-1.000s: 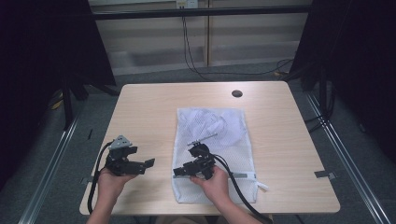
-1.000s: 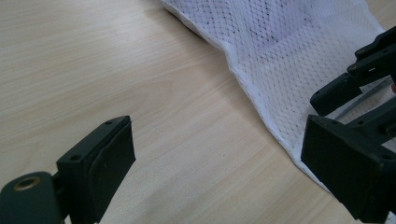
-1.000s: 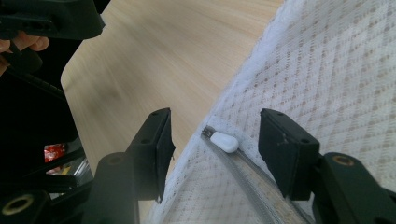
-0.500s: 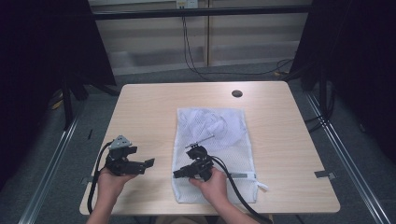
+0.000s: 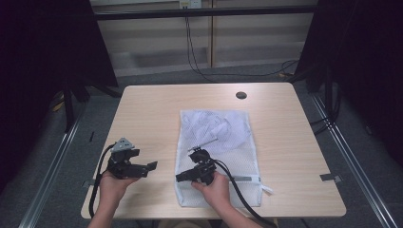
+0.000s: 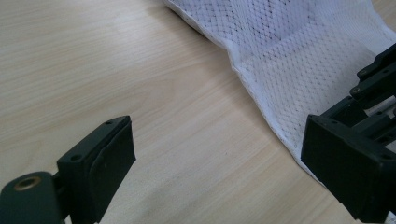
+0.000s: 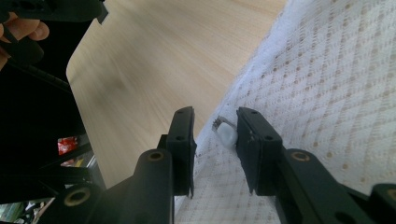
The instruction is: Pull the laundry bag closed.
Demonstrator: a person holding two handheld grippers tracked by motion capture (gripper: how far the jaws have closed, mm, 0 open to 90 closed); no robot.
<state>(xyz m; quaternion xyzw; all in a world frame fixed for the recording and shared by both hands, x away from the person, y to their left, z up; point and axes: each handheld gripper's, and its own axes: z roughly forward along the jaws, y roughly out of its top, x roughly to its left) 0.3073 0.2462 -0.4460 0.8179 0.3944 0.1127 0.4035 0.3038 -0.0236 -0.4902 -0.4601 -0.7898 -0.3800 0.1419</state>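
While both hands hold their places near the front edge of the pale wooden table (image 5: 152,107), the high view shows the white mesh laundry bag (image 5: 235,152) lying flat at the table's middle, its zip end toward the person. The right gripper (image 5: 183,177) rests over the bag's near left corner, pointing left, and its jaws stand narrower than they did a second ago, having just been closing. The left gripper (image 5: 151,165) hovers just left of the bag, over bare wood, pointing right toward the other, as it did before.

Seen from the left gripper view, the left gripper (image 6: 215,163) has its jaws spread wide with only table between them; the mesh bag's edge (image 6: 280,60) runs past the right-hand jaw, and part of the right gripper (image 6: 373,84) sits on the mesh beyond.

Looking along the right gripper view, the right gripper (image 7: 215,140) has its jaws drawn close on either side of a small white zip pull (image 7: 226,133) at the bag's edge (image 7: 336,93). The pull touches the right-hand pad; a gap remains to the left-hand pad, so nothing is clamped yet.
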